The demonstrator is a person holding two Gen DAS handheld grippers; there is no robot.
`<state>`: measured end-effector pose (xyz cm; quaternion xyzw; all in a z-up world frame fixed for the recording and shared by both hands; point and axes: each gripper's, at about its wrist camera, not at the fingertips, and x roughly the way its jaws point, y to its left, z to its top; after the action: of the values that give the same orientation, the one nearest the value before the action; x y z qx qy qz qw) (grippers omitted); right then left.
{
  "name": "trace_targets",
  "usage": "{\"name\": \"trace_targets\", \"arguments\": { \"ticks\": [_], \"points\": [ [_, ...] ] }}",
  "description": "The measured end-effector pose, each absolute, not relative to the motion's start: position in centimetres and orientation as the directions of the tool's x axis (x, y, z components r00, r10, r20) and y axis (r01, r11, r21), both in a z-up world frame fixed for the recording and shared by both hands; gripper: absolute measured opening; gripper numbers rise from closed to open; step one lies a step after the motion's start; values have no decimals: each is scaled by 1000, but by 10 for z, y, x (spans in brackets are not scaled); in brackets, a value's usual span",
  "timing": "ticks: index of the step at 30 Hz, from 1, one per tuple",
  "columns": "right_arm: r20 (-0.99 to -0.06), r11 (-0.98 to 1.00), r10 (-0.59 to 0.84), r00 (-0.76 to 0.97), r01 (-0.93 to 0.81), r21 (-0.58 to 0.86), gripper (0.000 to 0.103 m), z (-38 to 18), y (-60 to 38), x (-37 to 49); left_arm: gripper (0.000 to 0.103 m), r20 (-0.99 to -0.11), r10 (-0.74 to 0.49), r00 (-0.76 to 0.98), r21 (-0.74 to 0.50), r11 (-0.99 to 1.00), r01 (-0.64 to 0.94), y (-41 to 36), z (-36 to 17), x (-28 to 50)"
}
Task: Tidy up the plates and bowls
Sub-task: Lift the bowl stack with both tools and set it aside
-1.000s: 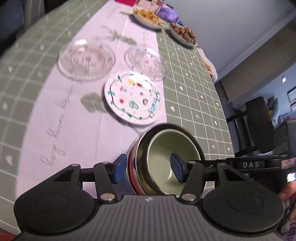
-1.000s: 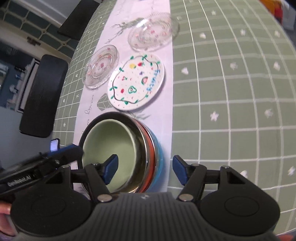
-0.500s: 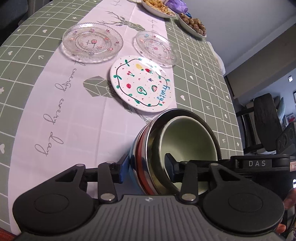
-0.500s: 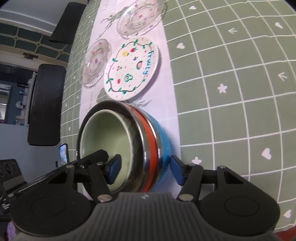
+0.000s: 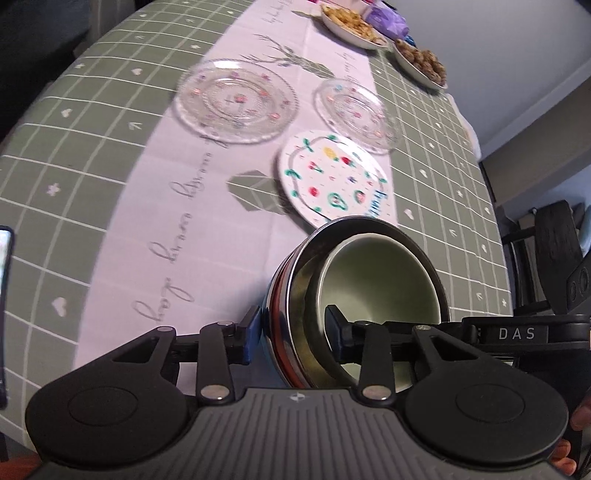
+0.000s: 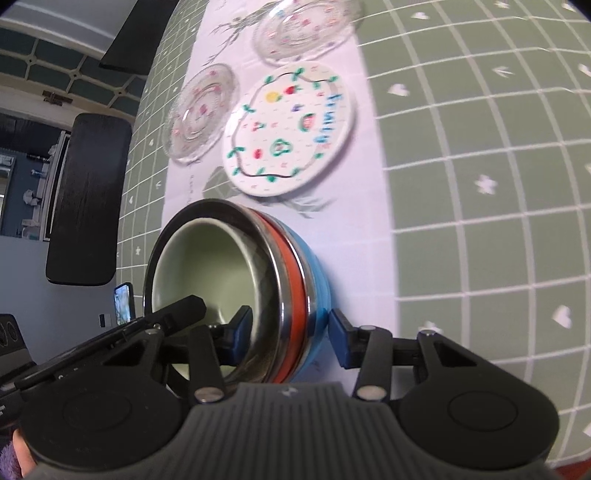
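Observation:
A nested stack of bowls (image 5: pixel 332 295), green inside steel, orange and blue (image 6: pixel 258 288), hangs above the table. My left gripper (image 5: pixel 293 334) is shut on its rim, one finger inside the green bowl and one outside. My right gripper (image 6: pixel 290 338) is shut on the opposite rim the same way. A white fruit-painted plate (image 5: pixel 332 181) (image 6: pixel 291 129) lies beyond the stack. Two clear glass plates lie further back, a larger one (image 5: pixel 236 99) (image 6: pixel 303 29) and a smaller one (image 5: pixel 358 110) (image 6: pixel 201 112).
Two dishes of food (image 5: pixel 421 61) stand at the far end of the green checked tablecloth (image 5: pixel 92 110). A phone (image 5: pixel 3 314) lies at the left edge. Dark chairs (image 6: pixel 88 199) stand beside the table.
The bowl stack has risen and moved slightly back from the fruit plate, still held by both grippers. Both views have shifted and blurred.

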<state>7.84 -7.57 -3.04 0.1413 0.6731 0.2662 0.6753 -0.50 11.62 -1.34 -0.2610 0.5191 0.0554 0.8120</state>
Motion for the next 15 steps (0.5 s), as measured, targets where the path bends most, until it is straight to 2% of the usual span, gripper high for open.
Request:
{"name": "trace_targets", "arguments": {
  "ticks": [7, 15],
  "points": [
    [-822, 795, 561, -94, -213, 567, 44, -32, -28, 76, 41, -893, -115, 435, -324, 836, -443, 154, -10, -16],
    [-829, 795, 551, -95, -243, 556, 44, -30, -14, 74, 38, -893, -121, 434, -337, 817, -468, 166, -11, -21]
  ]
}}
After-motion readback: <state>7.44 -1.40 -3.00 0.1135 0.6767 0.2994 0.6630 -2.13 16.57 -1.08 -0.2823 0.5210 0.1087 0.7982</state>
